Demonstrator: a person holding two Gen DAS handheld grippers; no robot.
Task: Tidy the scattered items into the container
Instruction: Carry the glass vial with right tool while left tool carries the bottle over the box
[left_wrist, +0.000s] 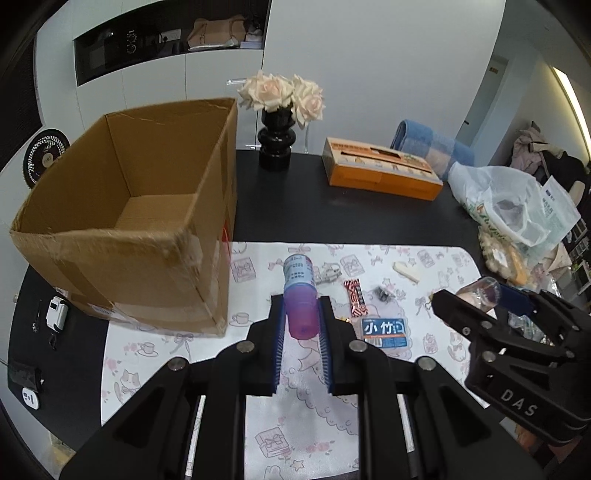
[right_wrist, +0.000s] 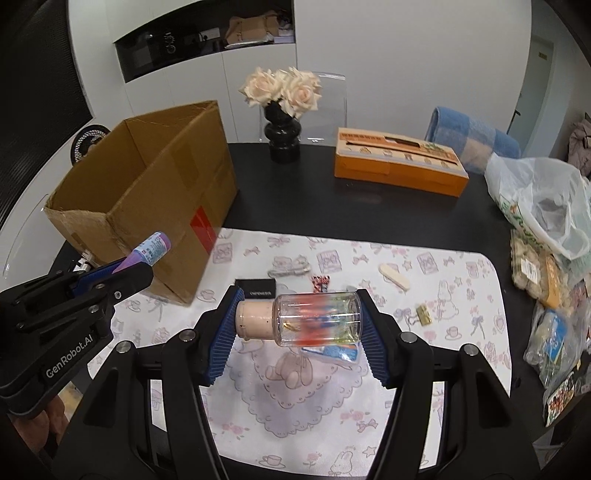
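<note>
- Cardboard box sitting open at left on the black table, one corner resting on the patterned mat; nothing visible inside.
- Left gripper clamping a purple-capped bottle between its blue pads, held above the mat, label end pointing away, just right of the box's near corner.
- Right gripper squeezing a clear glass jar endwise, cork stopper against the left pad, base against the right; contents blurred, colours only.
- Lying loose on the mat: red striped snack wrapper, blue packet with white lettering, pale flat stick, small brass hinge, black card, small dark clip.
- Standing farther back on the table: black vase of pale roses, orange tissue box, blue checked blanket behind it.
- Crowding the right edge: white plastic bag and assorted packaged goods.
</note>
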